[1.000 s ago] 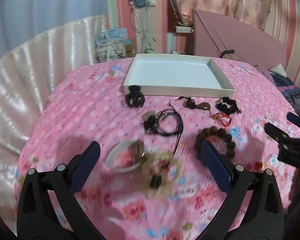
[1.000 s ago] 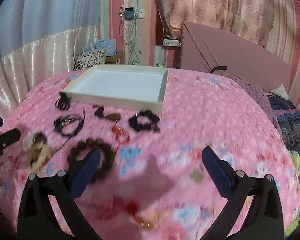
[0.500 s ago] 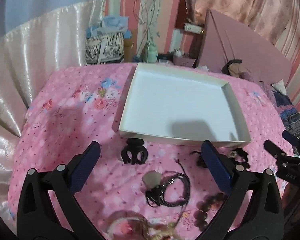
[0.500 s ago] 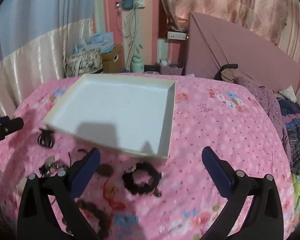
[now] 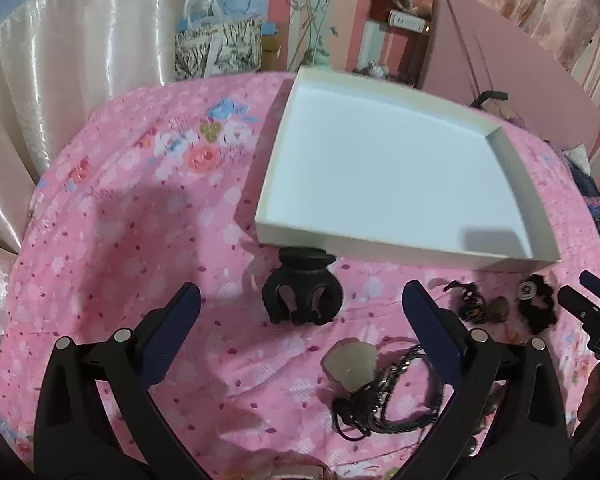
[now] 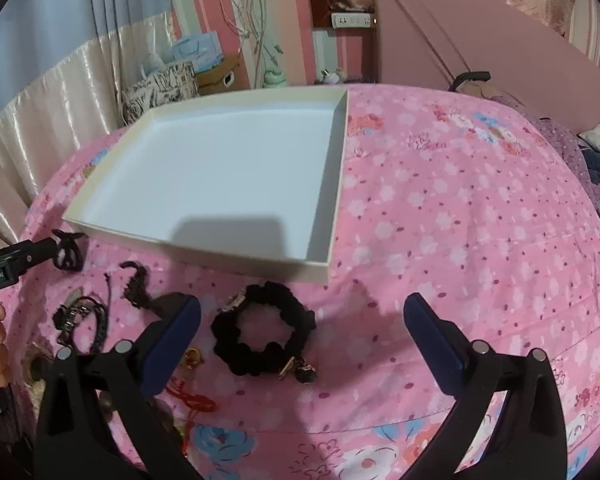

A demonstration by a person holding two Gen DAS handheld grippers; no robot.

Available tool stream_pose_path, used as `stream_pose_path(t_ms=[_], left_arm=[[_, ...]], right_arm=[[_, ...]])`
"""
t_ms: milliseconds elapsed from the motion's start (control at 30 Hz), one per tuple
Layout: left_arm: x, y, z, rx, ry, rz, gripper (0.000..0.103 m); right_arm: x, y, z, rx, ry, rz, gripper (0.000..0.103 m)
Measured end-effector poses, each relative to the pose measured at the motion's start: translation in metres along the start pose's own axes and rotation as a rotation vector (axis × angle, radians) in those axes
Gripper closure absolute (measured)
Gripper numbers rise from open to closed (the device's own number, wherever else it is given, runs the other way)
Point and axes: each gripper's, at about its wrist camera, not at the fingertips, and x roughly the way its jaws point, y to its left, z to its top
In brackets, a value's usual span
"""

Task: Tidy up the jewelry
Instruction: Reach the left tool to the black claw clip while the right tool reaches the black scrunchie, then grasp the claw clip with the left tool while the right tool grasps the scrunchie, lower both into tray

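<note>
- Fingers spread wide on both grippers, nothing held: the left gripper (image 5: 300,312) frames the claw clip (image 5: 302,294), the right gripper (image 6: 302,320) frames the scrunchie (image 6: 262,334).
- Looks like the first pick; the tray (image 5: 400,250) is empty, just beyond both pieces on the bed.
- Next: lower, close, lift over the near wall.
- Open bedspread to the right; cords crowd the middle.

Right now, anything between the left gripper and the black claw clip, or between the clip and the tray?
Nothing visible. The left gripper is open with the black claw clip centred ahead on bare bedspread. The clip sits right by the white tray, whose near wall is low.
</note>
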Motion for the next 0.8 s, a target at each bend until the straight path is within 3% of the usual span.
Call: stream_pose_path(t_ms=[133,200,433,667,800], left_arm=[[0.014,-0.002,-0.001,0.007,0.022,0.008,0.003],[0.018,-0.003,-0.002,0.008,0.026,0.007,0.003],[0.04,0.002,-0.003,-0.015,0.074,-0.012,0.005],[0.041,0.011,-0.004,-0.044,0.083,-0.03,0.023],[0.042,0.009,-0.004,-0.042,0.077,-0.025,0.036]], right_arm=[[0.012,-0.002,-0.003,-0.006,0.023,-0.022,0.005],[0.015,-0.004,-0.003,-0.006,0.03,-0.025,0.02],[0.029,-0.003,-0.009,0.0,0.07,0.001,0.03],[0.034,-0.001,-0.01,-0.014,0.069,-0.016,0.041],[0.033,-0.002,-0.01,-0.016,0.064,-0.015,0.056]])
